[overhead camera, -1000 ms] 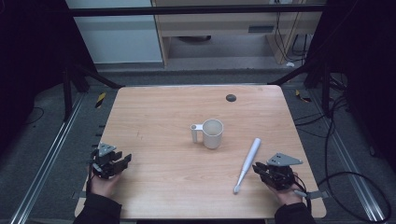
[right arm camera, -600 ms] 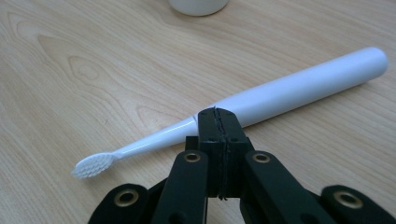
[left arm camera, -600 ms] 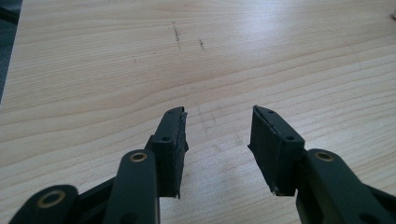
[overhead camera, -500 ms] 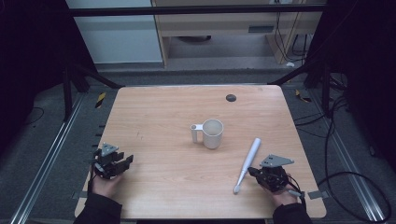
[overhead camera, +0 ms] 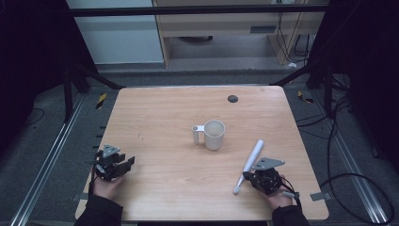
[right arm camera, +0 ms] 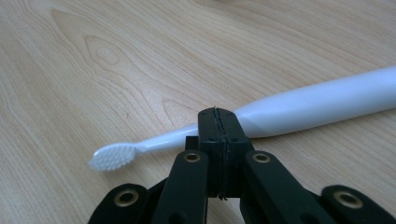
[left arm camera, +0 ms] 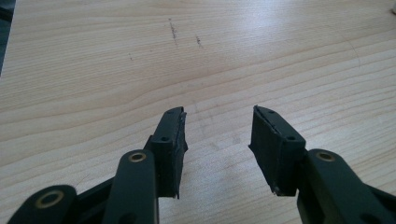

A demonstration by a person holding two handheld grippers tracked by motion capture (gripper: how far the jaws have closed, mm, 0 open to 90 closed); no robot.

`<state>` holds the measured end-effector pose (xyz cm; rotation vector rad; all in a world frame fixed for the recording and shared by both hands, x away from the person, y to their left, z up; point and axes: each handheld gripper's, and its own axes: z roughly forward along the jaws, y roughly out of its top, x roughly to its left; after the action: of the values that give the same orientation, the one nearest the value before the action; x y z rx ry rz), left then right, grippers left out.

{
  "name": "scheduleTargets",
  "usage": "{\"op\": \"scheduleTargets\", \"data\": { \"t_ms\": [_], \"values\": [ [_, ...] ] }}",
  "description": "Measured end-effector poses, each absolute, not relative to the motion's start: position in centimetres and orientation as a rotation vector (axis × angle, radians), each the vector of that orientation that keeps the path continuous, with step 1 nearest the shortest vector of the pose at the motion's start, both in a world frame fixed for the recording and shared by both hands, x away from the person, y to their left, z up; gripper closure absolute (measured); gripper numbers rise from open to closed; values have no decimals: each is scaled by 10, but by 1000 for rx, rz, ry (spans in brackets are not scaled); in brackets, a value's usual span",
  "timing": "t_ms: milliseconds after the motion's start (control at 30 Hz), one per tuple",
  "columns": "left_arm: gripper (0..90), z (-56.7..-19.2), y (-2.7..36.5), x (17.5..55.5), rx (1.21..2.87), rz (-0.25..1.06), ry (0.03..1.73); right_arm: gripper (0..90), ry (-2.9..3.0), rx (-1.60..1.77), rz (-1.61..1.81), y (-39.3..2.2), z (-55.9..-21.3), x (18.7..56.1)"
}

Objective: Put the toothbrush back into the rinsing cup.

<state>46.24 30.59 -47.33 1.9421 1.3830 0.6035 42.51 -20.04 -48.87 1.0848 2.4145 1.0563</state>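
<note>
A white electric toothbrush (overhead camera: 250, 162) lies on the wooden table (overhead camera: 160, 113) at the front right, its bristle head toward the front edge. My right gripper (overhead camera: 247, 177) rests beside its thin neck. In the right gripper view the jaws (right arm camera: 218, 122) are shut flat against each other, and the toothbrush (right arm camera: 317, 105) passes just behind their tips, not between them. A white mug (overhead camera: 213, 135) stands upright mid-table, handle to the left. At the front left, my left gripper (overhead camera: 128, 163) is open over bare wood (left arm camera: 217, 135); its jaws have just been opening slightly, with nothing between them.
A small dark round spot (overhead camera: 232, 98) marks the table's far side. Dark floor, metal rails and cables surround the table. A person's hands hold both grippers at the front edge.
My right gripper has shifted a little left and down, up against the toothbrush's neck, and its jaws have closed. The left gripper has stayed in place.
</note>
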Motion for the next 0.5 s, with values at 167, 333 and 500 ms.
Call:
{"op": "scheduleTargets", "data": {
  "t_ms": [167, 333, 500],
  "values": [
    [538, -473, 306, 463, 1946, 604, 1382, 899, 2419, 1080, 1052, -198, -490, 426],
    [538, -473, 306, 463, 1948, 604, 1383, 899, 2418, 1082, 1063, -195, -491, 428],
    [539, -473, 306, 463, 1948, 605, 1383, 899, 2429, 1077, 1062, -191, -492, 430]
  ]
}}
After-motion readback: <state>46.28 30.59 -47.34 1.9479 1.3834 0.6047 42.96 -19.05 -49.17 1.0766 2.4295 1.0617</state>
